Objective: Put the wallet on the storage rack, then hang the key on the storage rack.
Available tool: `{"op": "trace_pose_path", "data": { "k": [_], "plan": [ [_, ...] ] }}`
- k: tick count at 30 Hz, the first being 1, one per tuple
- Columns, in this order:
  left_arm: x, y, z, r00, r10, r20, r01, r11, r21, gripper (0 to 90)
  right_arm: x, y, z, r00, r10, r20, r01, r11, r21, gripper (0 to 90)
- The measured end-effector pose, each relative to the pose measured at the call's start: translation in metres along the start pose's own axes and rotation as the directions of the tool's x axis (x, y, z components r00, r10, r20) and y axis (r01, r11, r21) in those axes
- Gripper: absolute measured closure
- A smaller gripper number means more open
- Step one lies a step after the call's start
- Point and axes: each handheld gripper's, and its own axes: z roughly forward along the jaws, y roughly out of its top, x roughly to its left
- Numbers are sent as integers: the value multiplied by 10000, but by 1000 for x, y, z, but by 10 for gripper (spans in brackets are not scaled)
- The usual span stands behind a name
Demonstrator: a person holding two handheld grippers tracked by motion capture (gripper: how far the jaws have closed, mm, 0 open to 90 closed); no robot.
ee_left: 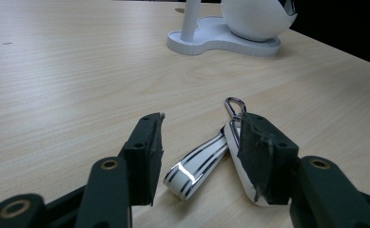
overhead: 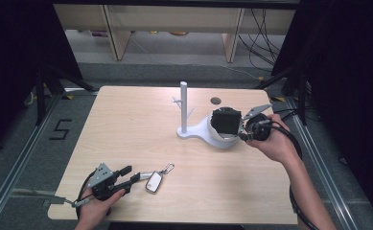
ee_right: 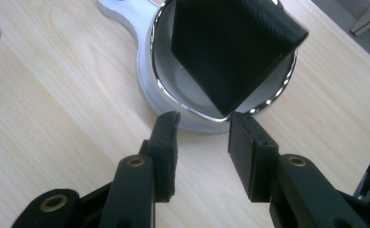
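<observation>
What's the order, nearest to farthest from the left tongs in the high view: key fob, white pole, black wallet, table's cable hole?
From the left tongs:
1. Key fob, on the table just past the tips.
2. White pole, upright on the stand, mid-table.
3. Black wallet, standing in the stand's bowl, right of the pole.
4. Cable hole, near the far edge; close to the wallet's distance, so this ranking is loose.

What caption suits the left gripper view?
Open left claw straddling a key fob and strap on the table.
</observation>
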Motion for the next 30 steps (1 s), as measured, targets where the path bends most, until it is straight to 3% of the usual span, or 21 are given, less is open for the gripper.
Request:
{"op": "trace_pose_path", "data": {
  "k": [2, 7, 9, 11, 13, 16, 20, 21, 22, 23, 25, 26, 27, 28, 29, 30],
  "plan": [
    [-1, 1, 1, 10000, 0, 66, 0, 10000, -50, 483, 8, -16, 1, 9965, 826, 99, -822, 9960, -357, 600],
    [-3, 4, 3, 9999, 86, 87, -85, 9999, -76, 477, 18, -38, 5, 9926, 1202, 148, -1189, 9903, -721, 572],
    [-4, 5, 3, 9999, 135, 14, -135, 9999, 1, 473, 27, -53, 5, 9847, 1741, 80, -1721, 9787, -1123, 547],
    [-5, 5, 3, 9999, 124, 5, -124, 9999, -16, 473, 29, -56, 5, 9831, 1832, 66, -1811, 9761, -1202, 542],
    [-5, 6, 3, 9998, 177, -12, -177, 9998, 26, 472, 36, -67, 4, 9746, 2238, 6, -2211, 9634, -1516, 529],
    [-5, 7, 4, 9997, 229, 66, -228, 9997, -24, 471, 42, -75, 5, 9715, 2369, -95, -2350, 9569, -1708, 524],
    [-6, 9, 4, 9996, 260, 54, -260, 9997, -10, 468, 49, -86, 9, 9737, 2275, -87, -2249, 9551, -1930, 515],
    [-6, 9, 4, 9996, 264, 71, -264, 9996, -30, 467, 55, -92, 11, 9653, 2609, -144, -2587, 9462, -1943, 507],
    [-6, 9, 4, 9996, 264, 71, -264, 9996, -30, 466, 55, -92, 11, 9653, 2609, -144, -2587, 9462, -1943, 507],
    [-6, 9, 4, 9995, 288, 85, -288, 9996, -63, 466, 60, -95, 12, 9511, 3073, -315, -3074, 9311, -1962, 499],
    [-7, 10, 3, 9996, 212, 182, -211, 9998, -41, 488, 60, -101, 16, 9558, 2933, -215, -2907, 9309, -2210, 482],
    [-7, 10, 3, 9996, 212, 182, -211, 9998, -41, 491, 63, -102, 15, 9390, 3422, -351, -3419, 9171, -2049, 473],
    [-7, 10, 4, 9994, 147, 310, -144, 9998, -101, 491, 63, -102, 15, 9390, 3422, -351, -3419, 9171, -2049, 473],
    [-8, 12, 2, 9997, 178, 169, -180, 9998, 79, 495, 64, -105, 19, 9307, 3611, -587, -3649, 9050, -2185, 466],
    [-8, 12, 3, 9997, 187, 170, -189, 9998, 65, 499, 68, -110, 24, 9147, 4013, -488, -4017, 8889, -2204, 461],
    [-10, 15, 4, 9996, 202, 174, -203, 9998, 54, 500, 67, -112, 26, 9145, 4003, -581, -4025, 8864, -2287, 461]
  ]
}}
